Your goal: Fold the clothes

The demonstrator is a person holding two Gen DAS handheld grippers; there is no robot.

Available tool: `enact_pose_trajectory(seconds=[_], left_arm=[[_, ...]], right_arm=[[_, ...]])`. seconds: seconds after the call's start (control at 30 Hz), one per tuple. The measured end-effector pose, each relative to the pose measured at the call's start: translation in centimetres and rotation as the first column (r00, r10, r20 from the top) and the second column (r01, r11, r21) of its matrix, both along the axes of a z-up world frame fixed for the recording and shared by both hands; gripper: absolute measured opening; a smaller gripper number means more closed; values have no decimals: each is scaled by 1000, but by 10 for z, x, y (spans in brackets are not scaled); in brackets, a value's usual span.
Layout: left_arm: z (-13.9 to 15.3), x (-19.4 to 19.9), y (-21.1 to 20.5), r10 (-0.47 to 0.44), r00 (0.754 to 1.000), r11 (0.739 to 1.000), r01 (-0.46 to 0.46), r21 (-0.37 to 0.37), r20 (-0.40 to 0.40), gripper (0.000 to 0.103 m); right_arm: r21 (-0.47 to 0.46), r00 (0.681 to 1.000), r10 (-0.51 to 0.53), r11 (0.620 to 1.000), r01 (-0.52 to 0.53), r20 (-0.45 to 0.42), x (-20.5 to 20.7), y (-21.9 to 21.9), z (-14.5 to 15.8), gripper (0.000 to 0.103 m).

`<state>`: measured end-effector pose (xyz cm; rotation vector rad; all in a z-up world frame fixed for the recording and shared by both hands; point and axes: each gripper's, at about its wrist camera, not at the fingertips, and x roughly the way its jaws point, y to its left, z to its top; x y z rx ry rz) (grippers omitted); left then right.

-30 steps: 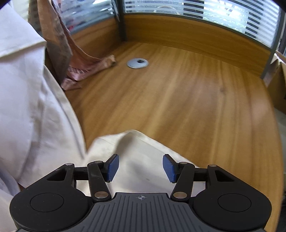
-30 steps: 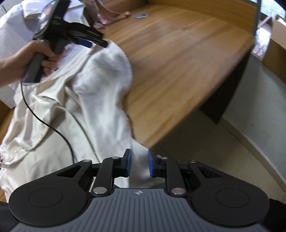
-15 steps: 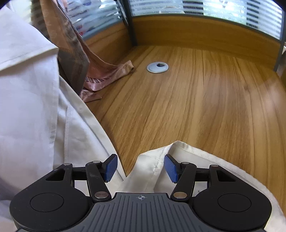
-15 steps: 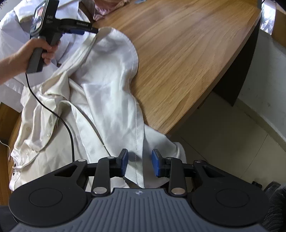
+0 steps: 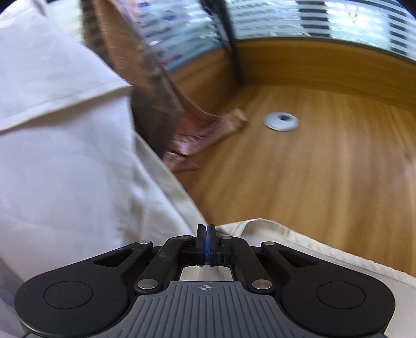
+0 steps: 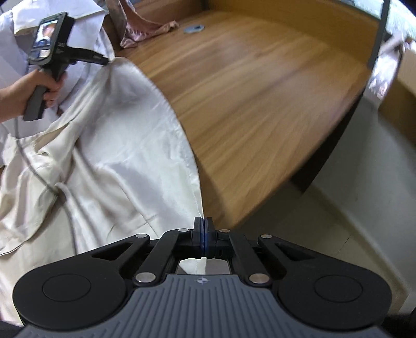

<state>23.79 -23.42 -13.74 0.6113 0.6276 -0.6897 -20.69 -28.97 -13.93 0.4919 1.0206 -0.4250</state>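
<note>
we clamped left gripper and right gripper fingers together on cream shirt hem, stretching it flat over wooden desk for folding.

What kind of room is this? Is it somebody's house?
Probably an office, not a house. The wooden desk has a round cable hole cover, a low partition wall stands along its back, and window blinds hang behind it.

A curved wooden table carried a cream shirt spread along its left part and hanging over the near edge, a pink striped cloth near the back corner, and a round grey cable grommet beside it.
</note>
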Motion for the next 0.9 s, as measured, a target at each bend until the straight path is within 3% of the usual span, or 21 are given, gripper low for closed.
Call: enact_pose_trajectory(seconds=[0.23, 0.5, 0.77, 0.9], left_arm=[[3, 29, -1, 84, 996, 996, -83, -12, 31, 2], [10, 43, -23, 85, 994, 996, -83, -18, 66, 2], [7, 40, -41, 34, 998, 999, -33, 16, -49, 6], [-5, 38, -42, 72, 993, 996, -67, 50, -91, 37]], right_arm=[[-58, 995, 88, 994, -90, -39, 40, -46, -10, 0], [-116, 987, 128, 984, -138, -94, 63, -72, -21, 0], [-102, 984, 163, 980, -170, -76, 68, -116, -23, 0], [-54, 982, 177, 982, -180, -63, 70, -143, -26, 0]])
